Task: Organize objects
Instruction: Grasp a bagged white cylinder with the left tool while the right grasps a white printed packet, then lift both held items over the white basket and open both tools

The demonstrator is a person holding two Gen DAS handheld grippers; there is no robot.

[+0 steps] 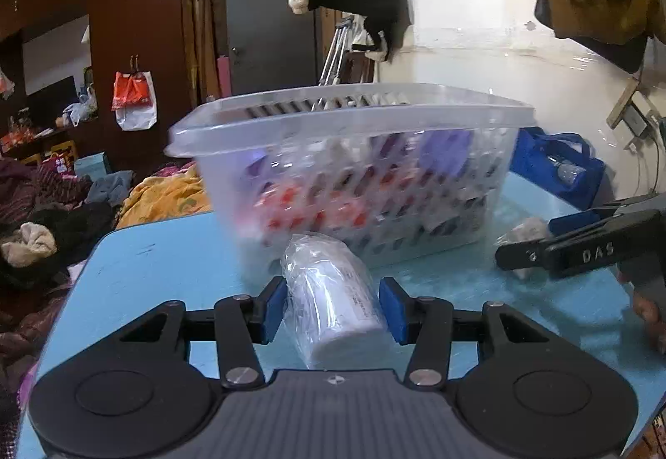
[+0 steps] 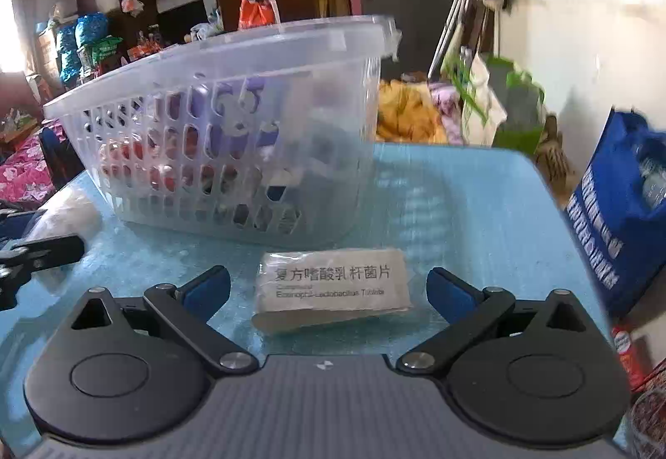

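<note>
My left camera sat low behind the left claw (image 1: 333,307) and looked forward and a little down over the blue bench (image 1: 166,250). The clear basket (image 1: 354,117) was close in front. My right camera sat the same way behind the right claw (image 2: 329,290), facing the basket's (image 2: 216,55) other side. Both views shared the basket and the bench (image 2: 478,209). Each view caught the other claw at its edge.

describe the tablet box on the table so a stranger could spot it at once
Start at the clear slotted basket on the blue table. Just in front of it lies the tablet box, flat between the right gripper's open fingers. Only it is flat, white, with black Chinese lettering.
</note>
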